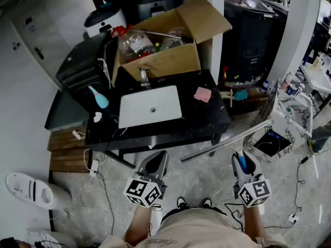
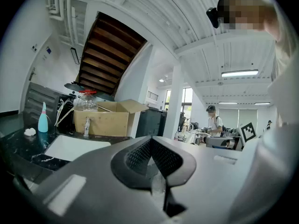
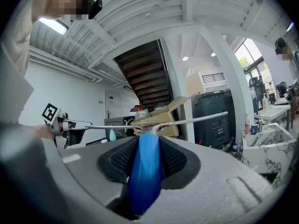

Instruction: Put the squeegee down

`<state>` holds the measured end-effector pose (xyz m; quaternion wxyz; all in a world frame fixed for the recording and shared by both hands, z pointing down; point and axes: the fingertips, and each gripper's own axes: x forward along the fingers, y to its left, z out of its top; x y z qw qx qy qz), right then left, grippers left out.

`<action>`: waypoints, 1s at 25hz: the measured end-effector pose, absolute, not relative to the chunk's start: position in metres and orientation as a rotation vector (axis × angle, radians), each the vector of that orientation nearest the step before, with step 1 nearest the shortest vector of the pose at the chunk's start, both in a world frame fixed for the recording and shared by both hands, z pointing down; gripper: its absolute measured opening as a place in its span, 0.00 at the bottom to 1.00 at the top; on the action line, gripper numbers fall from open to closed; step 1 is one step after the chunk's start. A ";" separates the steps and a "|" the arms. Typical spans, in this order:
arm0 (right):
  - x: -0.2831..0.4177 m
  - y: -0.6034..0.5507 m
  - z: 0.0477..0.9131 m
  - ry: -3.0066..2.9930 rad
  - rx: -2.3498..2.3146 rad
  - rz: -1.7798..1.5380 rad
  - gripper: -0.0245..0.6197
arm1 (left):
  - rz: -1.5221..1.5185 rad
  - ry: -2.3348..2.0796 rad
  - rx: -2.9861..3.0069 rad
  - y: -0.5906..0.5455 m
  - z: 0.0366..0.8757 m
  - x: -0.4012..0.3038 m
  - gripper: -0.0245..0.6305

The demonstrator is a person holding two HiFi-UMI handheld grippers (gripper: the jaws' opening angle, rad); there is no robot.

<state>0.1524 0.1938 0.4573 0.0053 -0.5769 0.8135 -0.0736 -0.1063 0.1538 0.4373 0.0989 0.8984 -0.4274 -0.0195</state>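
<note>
The squeegee (image 1: 227,141) has a long metal blade bar and a blue handle (image 3: 145,176). My right gripper (image 1: 242,159) is shut on that blue handle and holds the squeegee level above the floor, in front of the black table (image 1: 212,125). In the right gripper view the bar (image 3: 191,120) runs crosswise beyond the right gripper (image 3: 148,146), with the dark pads (image 3: 175,160) pressing on both sides of the handle. My left gripper (image 1: 156,161) hovers to the left, jaws together with nothing in them. In its own view the left gripper (image 2: 150,154) shows its pads meeting.
The black table carries a white sink basin (image 1: 150,106), a faucet (image 1: 144,77), a pink sponge (image 1: 202,94) and a teal bottle (image 1: 98,97). An open cardboard box (image 1: 160,61) stands behind. A white marbled stand (image 1: 289,119) is at right; cables (image 1: 297,190) lie on the floor.
</note>
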 end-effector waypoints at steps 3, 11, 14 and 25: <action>0.147 0.190 0.454 2.551 -1.819 -0.208 0.24 | -0.068 -1.263 2.659 0.146 0.437 -0.114 0.06; 0.128 0.176 0.451 2.504 -1.890 -0.202 0.24 | -0.083 -1.193 2.682 0.129 0.442 -0.129 0.06; 0.117 0.172 0.453 2.491 -1.923 -0.200 0.24 | -0.083 -1.186 2.681 0.122 0.446 -0.145 0.06; 0.090 0.152 0.478 2.501 -1.986 -0.321 0.24 | -0.058 -1.173 2.607 0.105 0.480 -0.183 0.06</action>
